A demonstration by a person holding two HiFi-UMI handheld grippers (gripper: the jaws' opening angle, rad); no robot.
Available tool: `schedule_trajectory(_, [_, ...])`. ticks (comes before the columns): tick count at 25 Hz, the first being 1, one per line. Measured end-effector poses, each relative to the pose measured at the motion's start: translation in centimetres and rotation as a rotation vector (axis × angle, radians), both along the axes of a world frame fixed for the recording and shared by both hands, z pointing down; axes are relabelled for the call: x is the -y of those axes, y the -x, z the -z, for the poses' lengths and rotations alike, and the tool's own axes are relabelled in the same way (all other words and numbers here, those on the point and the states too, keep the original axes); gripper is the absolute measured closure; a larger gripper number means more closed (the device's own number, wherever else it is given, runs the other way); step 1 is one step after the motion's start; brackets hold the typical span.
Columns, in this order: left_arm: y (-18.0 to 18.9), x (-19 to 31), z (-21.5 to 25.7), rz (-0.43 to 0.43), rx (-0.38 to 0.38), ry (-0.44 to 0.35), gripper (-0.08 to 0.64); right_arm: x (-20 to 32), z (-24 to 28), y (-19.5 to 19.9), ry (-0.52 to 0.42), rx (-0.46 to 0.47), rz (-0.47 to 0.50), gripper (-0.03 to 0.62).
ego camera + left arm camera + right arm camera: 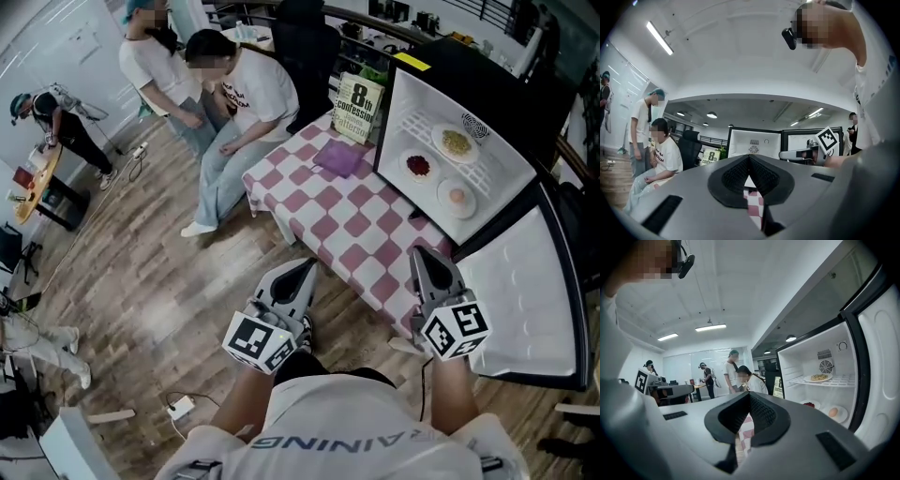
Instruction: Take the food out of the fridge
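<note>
Left tool [305, 272]: closed, empty, low in the middle.
Right tool [424, 255]: closed, empty, just right of it.
Fridge [412, 94]: upper right, door open.
Food: noodles [457, 142] on the shelf; red food [418, 166] and egg [457, 197] on plates below.
Worktop [347, 225]: checkered, between the tools and the fridge.
On worktop: purple cloth [341, 157] and sign [358, 108], beside the fridge.

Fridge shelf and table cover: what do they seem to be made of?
The fridge shelf looks like white coated wire: thin parallel bars with gaps between. The table cover seems cloth or vinyl, checked red and white, hanging limp over the edge; which of the two, the pictures leave open.
</note>
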State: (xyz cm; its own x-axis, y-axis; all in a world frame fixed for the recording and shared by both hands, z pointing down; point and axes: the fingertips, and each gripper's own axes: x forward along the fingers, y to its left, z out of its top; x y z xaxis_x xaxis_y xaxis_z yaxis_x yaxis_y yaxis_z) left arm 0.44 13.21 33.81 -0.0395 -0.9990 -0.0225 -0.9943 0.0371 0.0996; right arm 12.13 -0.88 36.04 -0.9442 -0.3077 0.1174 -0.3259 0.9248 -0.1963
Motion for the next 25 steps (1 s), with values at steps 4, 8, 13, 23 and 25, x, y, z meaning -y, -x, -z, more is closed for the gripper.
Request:
schedule_trajectory(4, [4.2, 2.6, 0.5, -0.087, 0.01, 0.012, 0.552, 1.6, 0.8, 3.4, -0.003, -0.028, -0.074, 0.574])
schedule_trajectory(8, [7.3, 5.2, 1.3, -0.197, 0.061, 0.012, 0.552, 2.9, 1.4, 6.1, -0.009, -0.04, -0.164, 0.573])
schedule_trajectory(13, [10.0, 7.9, 1.5, -0.334, 0.066, 0.014, 0.552, 3.9, 1.6, 8.6, -0.001, -0.055, -0.262, 0.573])
schedule_trajectory(23, [11.1, 12.9, 1.9, -0.49, 0.072, 0.015, 0.552, 6.1, 1.8, 7.1, 0.001, -0.03, -0.439, 0.574])
schedule_trajectory(25, [10.5, 14.1, 2.1, -0.517, 0.076, 0.017, 0.552, 7.0, 1.7, 5.8, 0.008, -0.013, -0.48, 0.574])
